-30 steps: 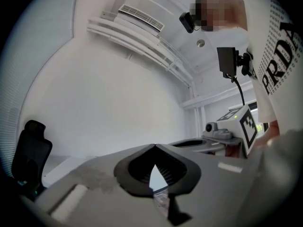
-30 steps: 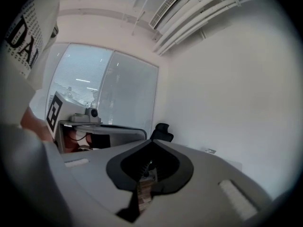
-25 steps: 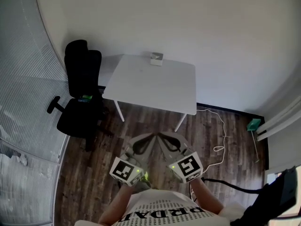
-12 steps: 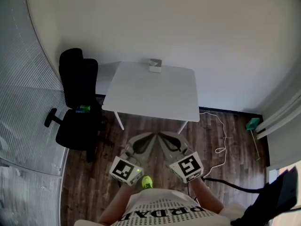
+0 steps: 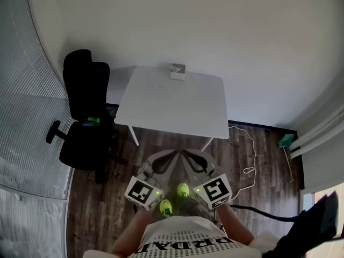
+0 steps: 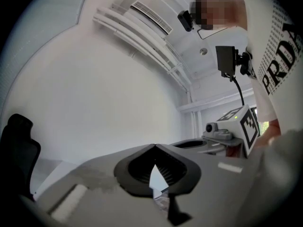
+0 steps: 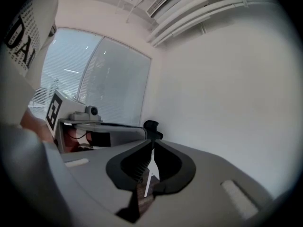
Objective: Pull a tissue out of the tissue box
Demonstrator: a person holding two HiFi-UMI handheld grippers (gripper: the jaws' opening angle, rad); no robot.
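The tissue box (image 5: pixel 178 71) is small and pale and stands at the far edge of the white table (image 5: pixel 161 104), against the wall. Both grippers are held close to the person's body over the wood floor, well short of the table and pointing toward it. My left gripper (image 5: pixel 172 155) is shut with nothing between its jaws; in its own view the tips (image 6: pixel 154 146) meet. My right gripper (image 5: pixel 186 155) is also shut and empty, its tips (image 7: pixel 152 143) touching. Neither gripper view shows the box.
A black office chair (image 5: pixel 83 112) stands left of the table. A white cable (image 5: pixel 250 155) trails over the floor at the right, near a teal object (image 5: pixel 286 140) by the wall. Blinds cover the left side. The person's green shoes (image 5: pixel 173 198) show below the grippers.
The head view has shifted forward: the table and chair sit slightly nearer, and the green shoes have come into sight. Both grippers stay shut and side by side.
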